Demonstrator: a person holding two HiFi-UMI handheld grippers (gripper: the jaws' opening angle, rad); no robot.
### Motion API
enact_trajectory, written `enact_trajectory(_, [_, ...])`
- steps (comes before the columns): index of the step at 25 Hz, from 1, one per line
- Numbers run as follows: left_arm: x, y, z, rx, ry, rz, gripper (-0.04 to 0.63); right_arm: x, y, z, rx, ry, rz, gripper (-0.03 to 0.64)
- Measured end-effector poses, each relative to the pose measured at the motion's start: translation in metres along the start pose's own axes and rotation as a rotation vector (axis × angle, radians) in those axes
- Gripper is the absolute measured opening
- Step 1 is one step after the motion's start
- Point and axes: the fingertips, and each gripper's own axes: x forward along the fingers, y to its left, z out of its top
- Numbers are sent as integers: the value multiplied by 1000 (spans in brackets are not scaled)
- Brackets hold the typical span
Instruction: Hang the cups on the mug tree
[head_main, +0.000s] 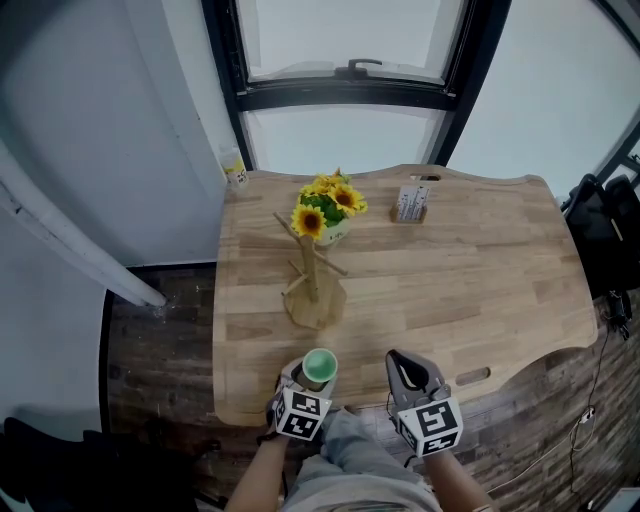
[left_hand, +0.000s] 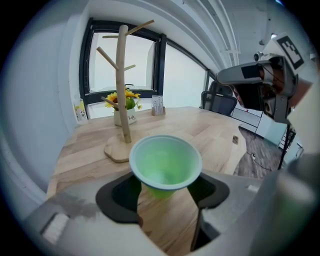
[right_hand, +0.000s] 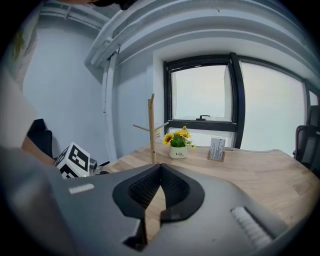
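Note:
A light green cup (head_main: 320, 364) stands upright between the jaws of my left gripper (head_main: 316, 378) near the table's front edge. In the left gripper view the cup (left_hand: 166, 162) fills the gap, and both dark pads (left_hand: 118, 196) press on its sides. The wooden mug tree (head_main: 312, 272) stands just beyond it, with bare pegs (left_hand: 122, 85). My right gripper (head_main: 396, 358) hovers beside the left one over the front edge, holding nothing. Its tips (right_hand: 161, 168) meet in the right gripper view, where the mug tree (right_hand: 150, 127) shows further off.
A pot of sunflowers (head_main: 328, 212) stands right behind the mug tree. A small card holder (head_main: 411, 204) sits at the back of the wooden table (head_main: 480, 280), and a little bottle (head_main: 236, 168) at its back left corner. A black chair (head_main: 610, 235) is off the right side.

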Motion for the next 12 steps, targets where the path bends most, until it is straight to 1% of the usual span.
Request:
enact_trajectory(2, [-6, 6, 3, -8, -10, 10, 287, -1, 1, 2, 0, -4, -3, 0])
enact_trajectory(5, [-15, 14, 7, -19, -26, 28, 287, -2, 4, 7, -2, -17, -3, 0])
enact_trajectory(12, [-37, 33, 21, -17, -60, 75, 287, -2, 8, 18, -9, -40, -1, 0])
